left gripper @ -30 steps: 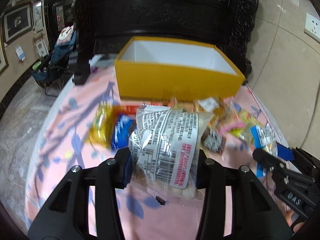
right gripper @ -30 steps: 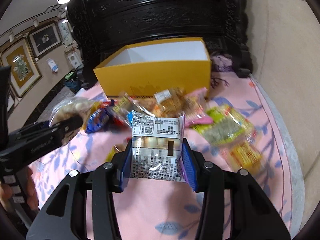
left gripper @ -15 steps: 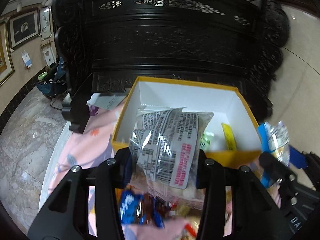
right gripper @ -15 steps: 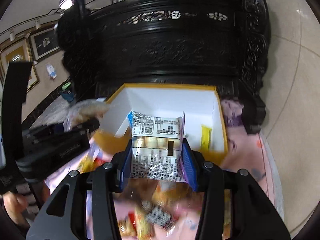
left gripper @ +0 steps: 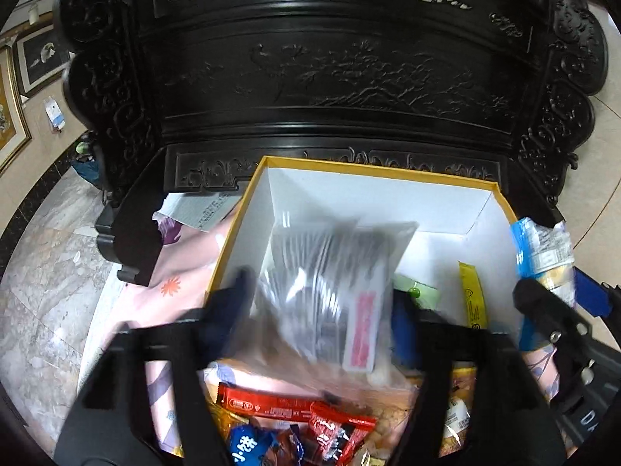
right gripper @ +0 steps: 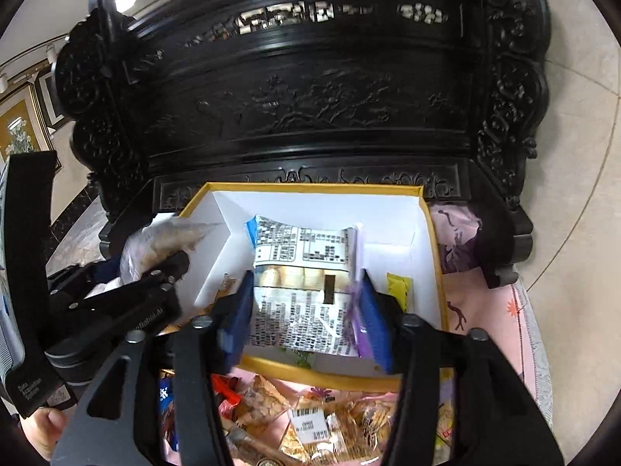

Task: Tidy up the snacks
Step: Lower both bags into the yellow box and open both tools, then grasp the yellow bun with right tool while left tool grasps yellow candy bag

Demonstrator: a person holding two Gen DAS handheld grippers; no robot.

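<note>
A yellow box [left gripper: 388,173] with a white inside stands on the pink cloth, also in the right wrist view [right gripper: 318,187]. My left gripper [left gripper: 322,310] hangs over its near left edge; its jaws look spread and the clear snack bag [left gripper: 330,291] with black print is blurred between them. My right gripper [right gripper: 306,318] is shut on a silver and blue printed packet [right gripper: 302,272] over the box's near edge. A yellow sachet [left gripper: 473,295] and a green packet [left gripper: 417,291] lie in the box.
Several loose snacks [left gripper: 295,419] lie on the pink flowered cloth [right gripper: 520,341] in front of the box, also in the right wrist view [right gripper: 310,419]. A black carved wooden seat back [left gripper: 330,77] rises just behind the box. A paper [left gripper: 202,209] lies to the box's left.
Both grippers have moved forward from the snack pile to over the yellow box. The left jaws have spread and the clear bag is blurred and tilting. The right packet stays gripped.
</note>
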